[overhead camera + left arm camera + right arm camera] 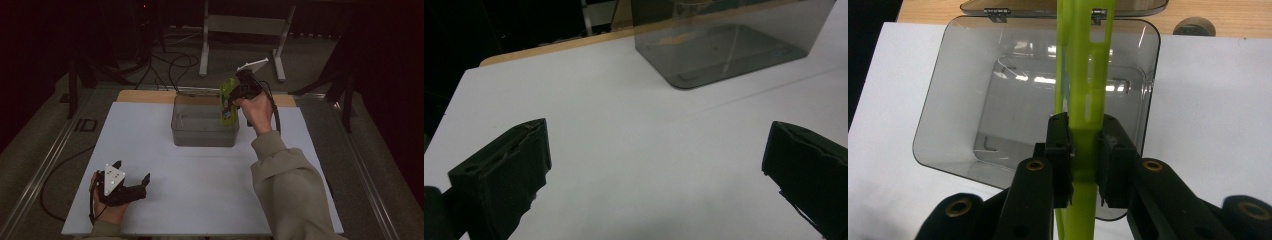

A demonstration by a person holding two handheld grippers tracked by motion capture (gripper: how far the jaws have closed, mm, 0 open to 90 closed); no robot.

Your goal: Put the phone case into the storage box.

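Right gripper (235, 97) is clamped on a lime-green flat plastic piece (228, 100) with slots cut along it, exact item unclear, maybe a tool or packaged part. It is held edge-on and roughly upright over the right rim of the clear smoky-grey plastic bin (204, 131), at about 1 o'clock from table centre. In the right gripper view both jaws press the green piece (1083, 125) from either side low on its length, and the open bin (948, 100) sits straight below. My guess is the thin edge is aimed down so it drops inside without catching the wall. The bin looks empty, lid (1063, 7) hinged back at 12 o'clock toward the wooden strip (145, 96) at the table's far edge. Left gripper (131, 180) rests at about 8 o'clock on the white tabletop (200, 190), jaws spread wide with nothing between them, parked well away from the drop. The left gripper view has bare table between its pads (519, 165) and the bin (724, 50) farther off. Little is in the way: only the bin's right wall and near rim sit close to the piece's lower end. A small round fitting (1194, 26) lies on the wood beyond the bin. Cables and a metal frame are on the floor past 12 o'clock, off the table.
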